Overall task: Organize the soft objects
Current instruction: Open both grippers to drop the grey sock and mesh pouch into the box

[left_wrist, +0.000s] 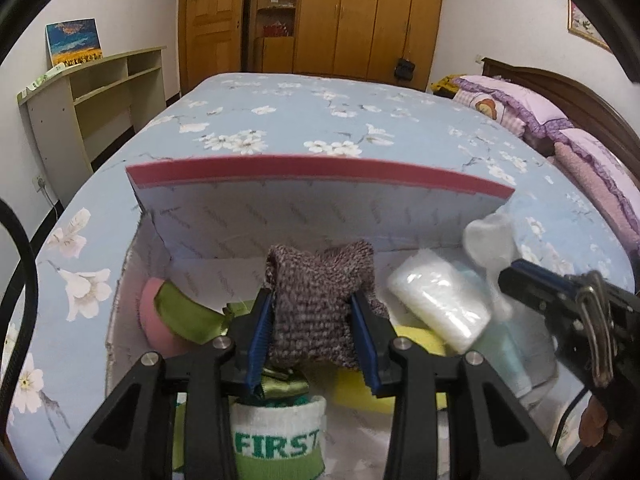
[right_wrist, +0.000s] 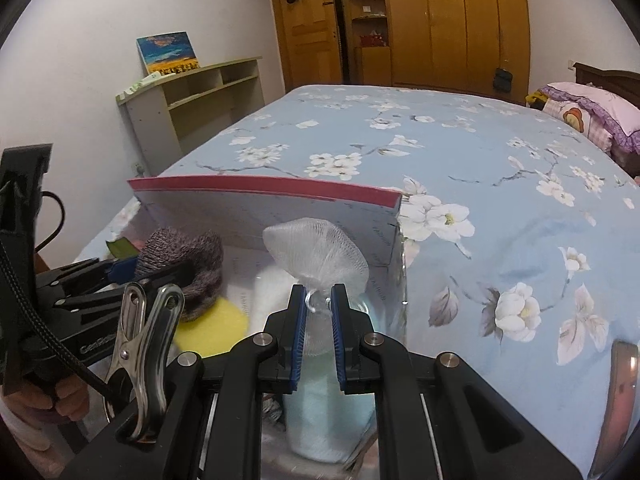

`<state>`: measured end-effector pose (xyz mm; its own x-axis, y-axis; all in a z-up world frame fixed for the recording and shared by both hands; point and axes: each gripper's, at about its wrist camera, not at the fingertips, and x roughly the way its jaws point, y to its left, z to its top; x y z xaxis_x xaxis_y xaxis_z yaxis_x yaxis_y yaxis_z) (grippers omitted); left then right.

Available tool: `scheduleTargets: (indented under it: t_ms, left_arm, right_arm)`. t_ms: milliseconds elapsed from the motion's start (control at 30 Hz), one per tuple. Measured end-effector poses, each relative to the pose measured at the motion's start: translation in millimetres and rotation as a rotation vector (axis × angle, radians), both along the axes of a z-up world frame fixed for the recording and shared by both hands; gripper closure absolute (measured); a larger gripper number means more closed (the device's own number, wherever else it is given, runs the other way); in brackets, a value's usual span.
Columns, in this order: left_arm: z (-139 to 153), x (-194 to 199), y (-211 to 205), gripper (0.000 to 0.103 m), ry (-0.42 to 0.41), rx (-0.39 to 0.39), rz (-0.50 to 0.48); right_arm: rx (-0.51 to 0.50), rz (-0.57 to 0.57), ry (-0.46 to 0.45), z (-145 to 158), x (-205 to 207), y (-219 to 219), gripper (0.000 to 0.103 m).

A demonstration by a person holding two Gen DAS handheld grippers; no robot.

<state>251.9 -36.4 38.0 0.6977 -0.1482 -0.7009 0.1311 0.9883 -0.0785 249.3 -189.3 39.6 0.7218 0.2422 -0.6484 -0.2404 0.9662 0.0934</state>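
My left gripper [left_wrist: 312, 308] is shut on a grey-purple knitted sock [left_wrist: 316, 300] and holds it over the open white box [left_wrist: 280, 216] with a red-edged lid. The same sock [right_wrist: 180, 256] shows at the left in the right wrist view. My right gripper [right_wrist: 319, 300] is shut on the gathered neck of a white mesh bath puff [right_wrist: 316, 254], above the box's right end. That puff [left_wrist: 490, 236] also appears at the right in the left wrist view. Inside the box lie a white roll [left_wrist: 438, 304], a yellow sponge [right_wrist: 214, 326] and a pale blue roll [right_wrist: 320, 416].
The box stands on a bed with a blue flowered sheet [right_wrist: 500, 208]. A pink item with a green ribbon [left_wrist: 176, 312] and a green-white "FIRST" sock [left_wrist: 276, 440] lie in the box. Purple pillows [left_wrist: 520, 108] are far right, a shelf unit [left_wrist: 100, 92] and wooden wardrobes [left_wrist: 360, 16] beyond.
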Motion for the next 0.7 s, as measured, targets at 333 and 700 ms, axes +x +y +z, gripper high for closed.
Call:
scheduleTargets:
  t_ms: [333,700]
  left_arm:
    - [-4,1,1,0.051,-0.018,0.016,0.018]
    - [15,-10,2,0.040,-0.041,0.019,0.020]
  right_arm:
    - [0.002,-0.002,0.016,-19,12,-2,0.089]
    - [0.085,0.001,-0.022,-8,3,-10,0.070]
